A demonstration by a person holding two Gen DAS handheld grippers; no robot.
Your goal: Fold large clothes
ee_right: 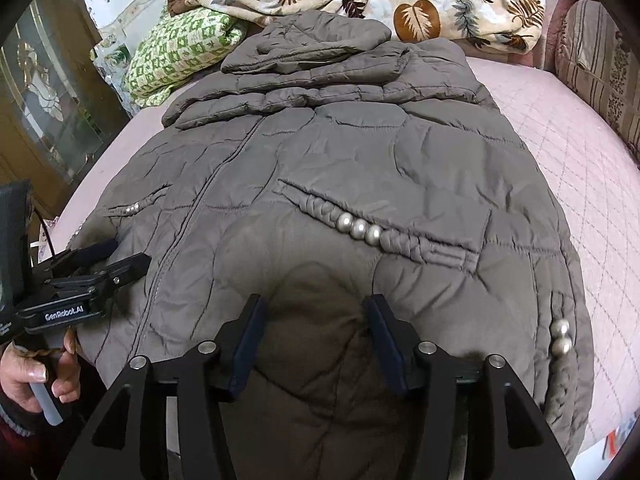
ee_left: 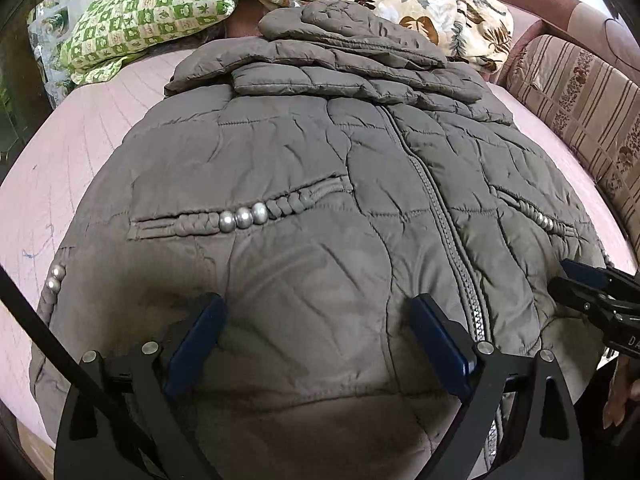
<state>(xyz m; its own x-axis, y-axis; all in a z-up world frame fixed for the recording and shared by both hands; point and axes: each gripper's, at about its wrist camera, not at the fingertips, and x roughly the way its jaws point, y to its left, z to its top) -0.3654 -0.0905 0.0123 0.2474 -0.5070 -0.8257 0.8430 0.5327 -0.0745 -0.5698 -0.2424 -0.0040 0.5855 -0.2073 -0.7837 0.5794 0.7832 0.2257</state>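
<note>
Across the pink quilted bed (ee_right: 560,152), one grey padded jacket (ee_left: 304,184) is lying flat, zipped front facing up, hood and sleeves bunched at the far end by the pillows. Both tools are hovering over the near hem: the left gripper (ee_left: 316,320) is standing with jaws spread wide and nothing between them, and the right gripper (ee_right: 316,320) is also parted, pinching no fabric that I can see. Risk from here, as I judge it: this puffy, slick shell is likely slipping out of a shallow bite, or the pads are catching only the top layer so the fold drags unevenly; the zipper (ee_left: 448,216) ridge could also be spoiling a grip. Counting up: one jacket, two grippers, two bead-trimmed pockets (ee_left: 240,216), one green checked pillow (ee_left: 144,20), one leaf-print blanket (ee_right: 400,4).
</note>
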